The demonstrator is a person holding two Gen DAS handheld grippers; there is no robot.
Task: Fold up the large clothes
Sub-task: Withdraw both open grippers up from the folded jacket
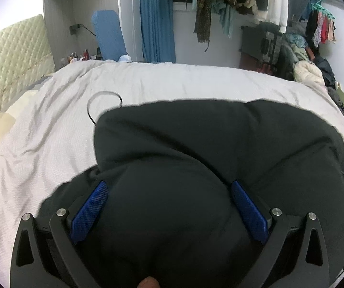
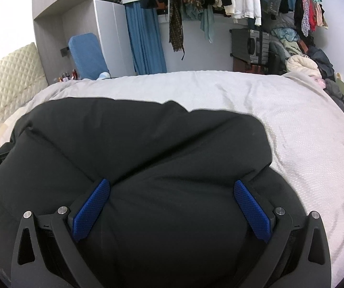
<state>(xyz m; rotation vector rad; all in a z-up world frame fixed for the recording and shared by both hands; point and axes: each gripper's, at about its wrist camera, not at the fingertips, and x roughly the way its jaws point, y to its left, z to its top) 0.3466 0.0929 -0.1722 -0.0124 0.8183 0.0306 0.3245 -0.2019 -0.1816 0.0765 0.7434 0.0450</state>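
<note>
Black padded cloth fills the near half of both wrist views: a large dark garment (image 1: 196,144) lies on the bed (image 1: 52,132), bulked up in soft folds over the pale grey cover. Its long axis seems to run side to side across the bed, with the far edge lying fairly straight and the near edge bunched up under the tools.

Left gripper (image 1: 169,189) sits over the garment's left part, its blue pads spread wide with a hump of cloth swelling between them; I judge the jaws apart, pressing on the cloth, not pinching it. Right gripper (image 2: 172,187) stands the same way over the right part, pads wide apart, cloth mounded between. The two are near each other, each about equally close to the near edge.

A thin dark cable (image 1: 100,103) loops on the cover just beyond the garment's far left corner.

No containers are involved in the work.
</note>
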